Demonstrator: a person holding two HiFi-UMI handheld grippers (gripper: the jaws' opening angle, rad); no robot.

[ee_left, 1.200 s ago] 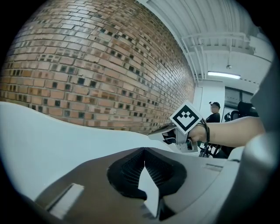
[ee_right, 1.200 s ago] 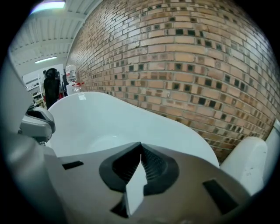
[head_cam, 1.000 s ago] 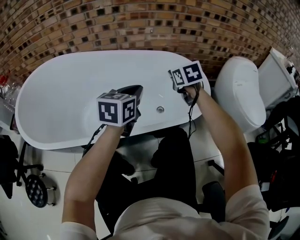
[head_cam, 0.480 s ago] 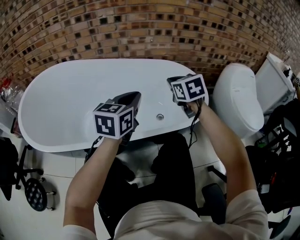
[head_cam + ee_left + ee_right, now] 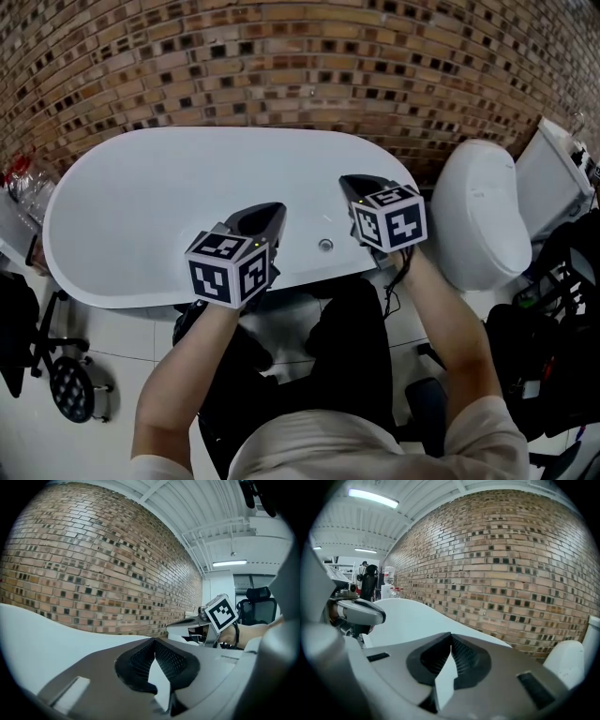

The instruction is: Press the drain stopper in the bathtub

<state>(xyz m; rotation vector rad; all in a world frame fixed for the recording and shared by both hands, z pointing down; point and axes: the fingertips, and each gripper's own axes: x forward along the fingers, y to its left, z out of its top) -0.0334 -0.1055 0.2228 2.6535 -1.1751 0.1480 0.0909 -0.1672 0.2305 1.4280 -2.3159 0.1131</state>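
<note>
The white oval bathtub (image 5: 141, 206) lies below me in the head view. Its small round metal drain stopper (image 5: 325, 245) sits on the tub's near side, between my two grippers. My left gripper (image 5: 269, 212) hovers over the near rim, left of the stopper, shut and empty. To the stopper's right my right gripper (image 5: 357, 182) is held above the tub, also shut with nothing in it. In the left gripper view the jaws (image 5: 153, 642) meet at the tips and the right gripper's marker cube (image 5: 220, 612) shows. The right gripper view shows closed jaws (image 5: 451, 635) and tub wall (image 5: 410, 616).
A brick wall (image 5: 281, 66) runs behind the tub. A white toilet (image 5: 478, 211) and its cistern (image 5: 553, 159) stand at the right. Bottles (image 5: 19, 183) sit at the tub's left end. Chair castors (image 5: 73, 382) and dark gear (image 5: 553, 309) crowd the floor.
My right gripper has drawn back and down toward the tub's near rim, its marker cube turning more upward. The left gripper has barely shifted. Both stay shut.
</note>
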